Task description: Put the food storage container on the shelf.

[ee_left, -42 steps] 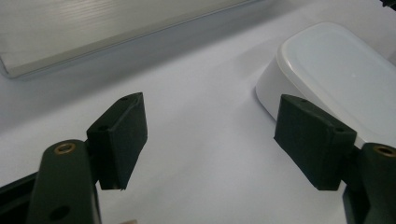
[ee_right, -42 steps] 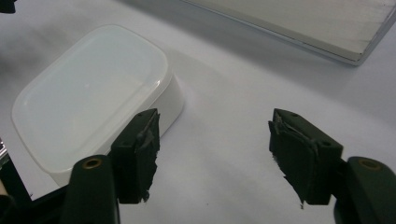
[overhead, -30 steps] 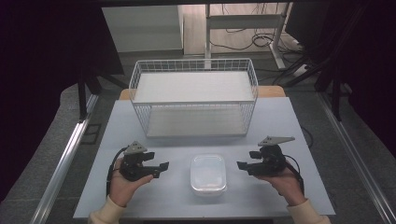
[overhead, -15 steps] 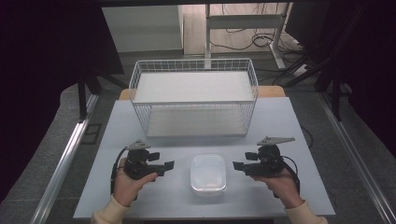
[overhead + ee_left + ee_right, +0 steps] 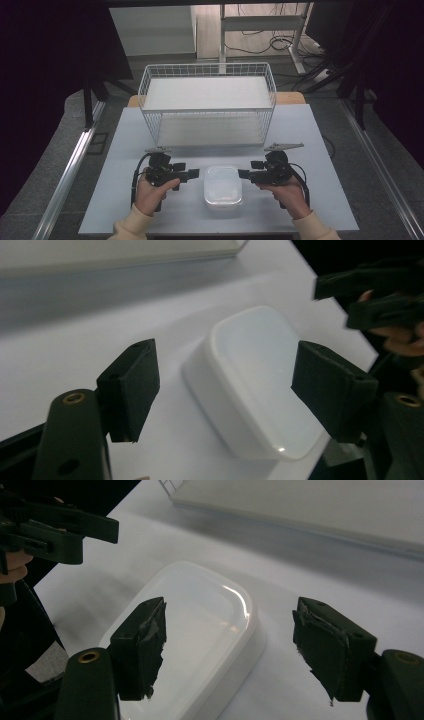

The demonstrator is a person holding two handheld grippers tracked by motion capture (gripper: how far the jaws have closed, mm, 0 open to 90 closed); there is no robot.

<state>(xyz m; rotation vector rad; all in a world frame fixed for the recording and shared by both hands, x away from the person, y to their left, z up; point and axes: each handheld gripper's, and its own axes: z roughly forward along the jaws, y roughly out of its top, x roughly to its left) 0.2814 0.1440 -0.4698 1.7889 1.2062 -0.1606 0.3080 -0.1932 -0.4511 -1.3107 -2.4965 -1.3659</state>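
A white, rounded-rectangular plastic container (image 5: pixel 223 186) lies lid-up on the pale grey table (image 5: pixel 125 145), at 6 o'clock from the white wire basket (image 5: pixel 207 102). The left gripper (image 5: pixel 194 173) sits just beside it at 9 o'clock, jaws spread and empty. The right gripper (image 5: pixel 243 174) faces it from 3 o'clock, its jaws likewise wide apart, touching nothing.

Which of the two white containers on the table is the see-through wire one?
The wire basket at the table's far side: its walls are open white mesh. The small box between the two hand-held grippers has solid, milky plastic walls.
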